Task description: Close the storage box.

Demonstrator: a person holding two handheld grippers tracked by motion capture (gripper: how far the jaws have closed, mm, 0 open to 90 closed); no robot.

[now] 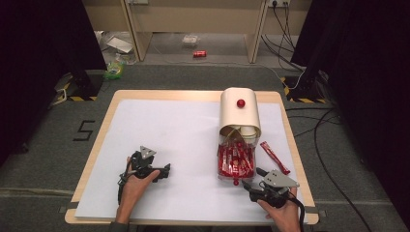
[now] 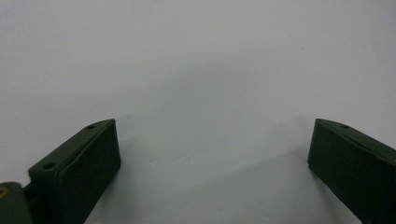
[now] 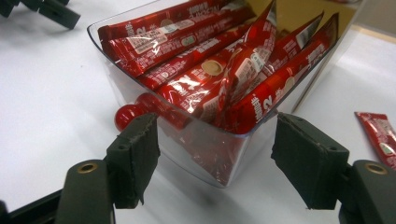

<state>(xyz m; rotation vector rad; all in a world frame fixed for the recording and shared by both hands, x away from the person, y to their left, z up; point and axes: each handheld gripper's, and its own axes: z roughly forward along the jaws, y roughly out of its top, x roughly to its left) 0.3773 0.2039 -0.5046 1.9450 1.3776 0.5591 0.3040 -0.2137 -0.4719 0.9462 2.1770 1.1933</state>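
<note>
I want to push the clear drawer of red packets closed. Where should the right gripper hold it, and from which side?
Grip the red knob on the front wall of the clear drawer, coming from the person's side. It sticks out, small and round; the right gripper stands open there, jaws wider than the knob.

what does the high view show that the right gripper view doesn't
High view alone: the cream cover with a red knob over the back of the box, the left hand, and the wooden table edge.

Right gripper view alone: the print on the packets, and the right gripper with its jaws standing apart, one on either side of the box's near corner, pads off it.

Both: the clear box of red stick packets, its red knob, a loose packet on the white sheet, and the left gripper.
</note>
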